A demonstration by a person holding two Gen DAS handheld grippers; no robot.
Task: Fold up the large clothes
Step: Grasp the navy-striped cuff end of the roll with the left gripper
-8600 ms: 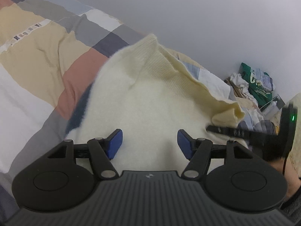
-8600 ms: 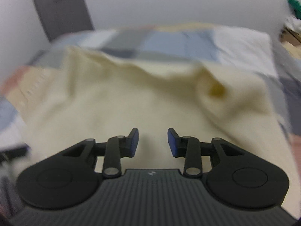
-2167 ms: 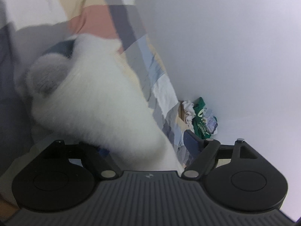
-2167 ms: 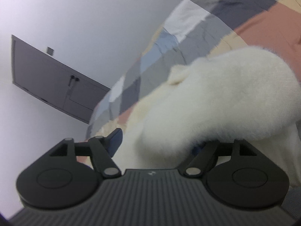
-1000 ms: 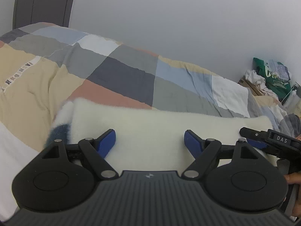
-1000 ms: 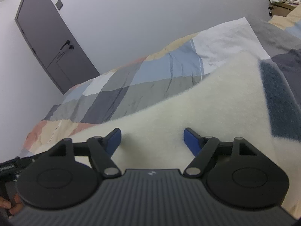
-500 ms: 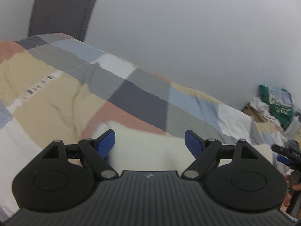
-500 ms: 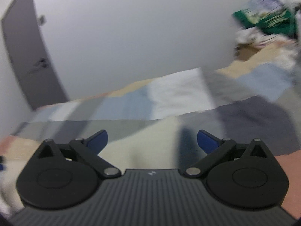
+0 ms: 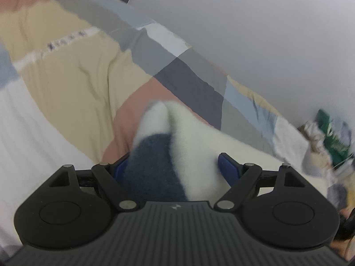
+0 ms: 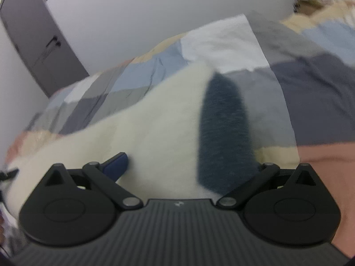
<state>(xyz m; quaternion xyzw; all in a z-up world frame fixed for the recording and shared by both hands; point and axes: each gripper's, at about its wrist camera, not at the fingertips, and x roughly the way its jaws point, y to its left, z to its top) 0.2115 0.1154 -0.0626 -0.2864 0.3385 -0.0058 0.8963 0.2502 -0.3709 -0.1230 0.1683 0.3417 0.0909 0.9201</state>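
A fluffy cream sweater (image 9: 199, 137) with a dark blue stripe (image 9: 150, 168) lies folded on the patchwork bed. In the left wrist view its left end bulges up between the wide-apart fingers of my left gripper (image 9: 173, 168). In the right wrist view the sweater (image 10: 155, 128) and its blue stripe (image 10: 224, 133) fill the gap of my right gripper (image 10: 188, 168), which stands wide open around the right end. Its right fingertip is hidden behind the fabric. Neither gripper pinches the cloth.
The bed cover (image 9: 66, 71) is a patchwork of beige, grey, pink, blue and white. A pile of clothes and a green bag (image 9: 330, 137) lies at the far right by the wall. A grey door (image 10: 37, 44) stands at the left.
Both grippers have dropped back down onto the ends of the folded sweater. Half a second ago they were raised and clear of it; now the fabric sits between their open fingers.
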